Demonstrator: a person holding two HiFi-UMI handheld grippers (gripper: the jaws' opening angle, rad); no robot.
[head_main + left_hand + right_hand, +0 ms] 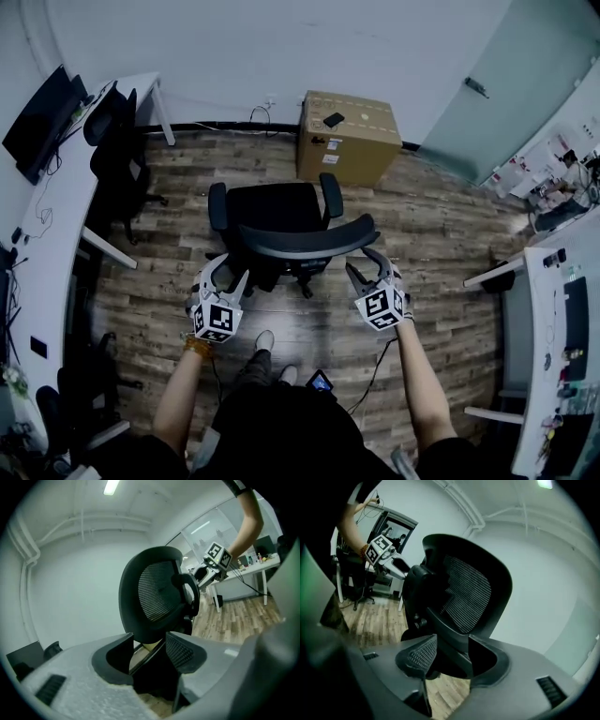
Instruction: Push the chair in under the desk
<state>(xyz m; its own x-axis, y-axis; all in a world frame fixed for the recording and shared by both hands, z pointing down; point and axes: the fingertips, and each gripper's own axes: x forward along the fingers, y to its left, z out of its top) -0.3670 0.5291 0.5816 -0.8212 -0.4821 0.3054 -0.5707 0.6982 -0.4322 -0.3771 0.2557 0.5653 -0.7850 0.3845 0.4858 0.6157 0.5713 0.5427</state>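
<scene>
Chair: a black office chair stands in the centre of the frame on the wood-plank floor, its back turned to the person at the bottom edge.
Look: its curved backrest has a solid dark rim, and both gripper views show a fine mesh panel inside it. Two padded armrests flank a flat black seat, and part of the base shows below.
Position: the chair is well apart from the white desk along the left edge and from the other desk at the right. A cardboard box sits just beyond it by the far wall.
Left gripper: released, jaws spread. It is at the left end of the backrest, whose lower rim shows in the gap in its own view, with no pad pressing on it.
Right gripper: also released, jaws spread. It is at the right end of the backrest, whose edge lies between the jaws, ungripped.
Surroundings: a second black chair is tucked at the left desk, upper left, beside a dark monitor.
</scene>
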